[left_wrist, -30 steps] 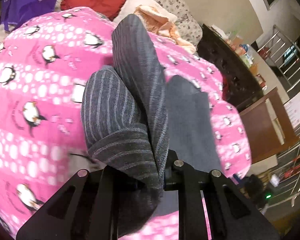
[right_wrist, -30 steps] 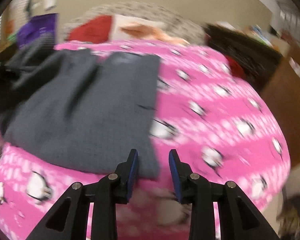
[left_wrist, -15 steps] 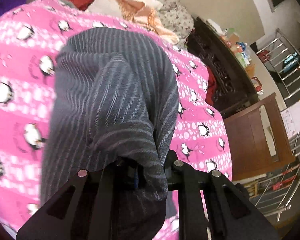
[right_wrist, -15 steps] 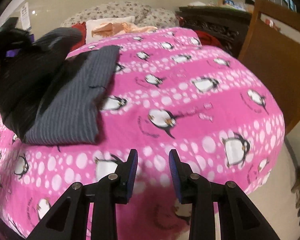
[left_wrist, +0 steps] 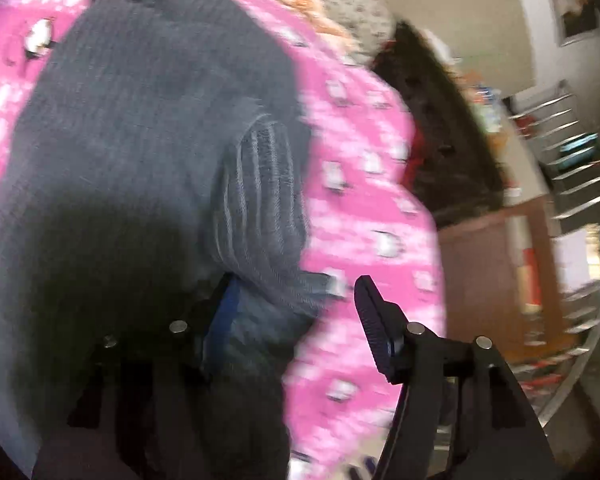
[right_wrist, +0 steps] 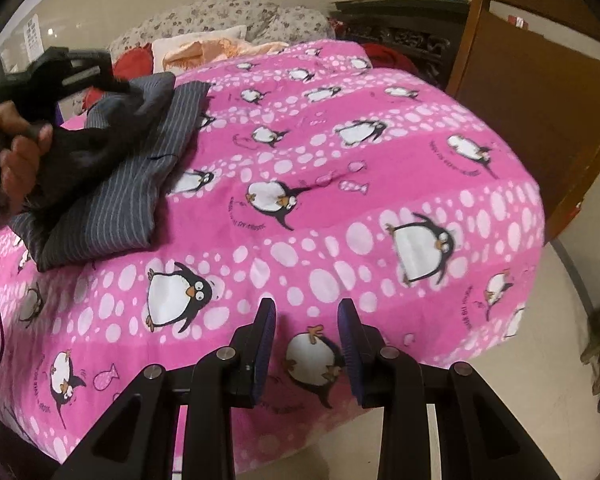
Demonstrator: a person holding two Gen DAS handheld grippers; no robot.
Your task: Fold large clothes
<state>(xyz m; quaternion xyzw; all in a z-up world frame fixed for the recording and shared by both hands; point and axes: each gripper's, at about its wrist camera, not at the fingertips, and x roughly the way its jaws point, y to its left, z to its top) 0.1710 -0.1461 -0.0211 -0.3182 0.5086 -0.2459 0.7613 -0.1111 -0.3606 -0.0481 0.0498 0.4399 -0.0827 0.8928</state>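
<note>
A dark grey pinstriped garment [right_wrist: 112,176] lies folded on the left part of a pink penguin-print bedspread [right_wrist: 340,184]. In the left wrist view the garment [left_wrist: 148,128] fills the left half, blurred. My left gripper [left_wrist: 296,320] is open, its jaws wide apart; cloth still drapes over the left finger [left_wrist: 220,312]. In the right wrist view the left gripper body [right_wrist: 56,72] hovers over the garment, held by a hand. My right gripper [right_wrist: 306,344] is open and empty above the bed's near edge.
Pillows and a red cushion [right_wrist: 132,62] lie at the head of the bed. A dark carved cabinet [right_wrist: 396,28] and a brown wooden board [right_wrist: 532,88] stand on the right. Metal stair rails [left_wrist: 572,152] show in the left wrist view. Tiled floor [right_wrist: 540,392] lies beyond the bed edge.
My left gripper has opened and let go of the garment, which now lies folded over itself. My right gripper has drawn back from the garment toward the bed's edge.
</note>
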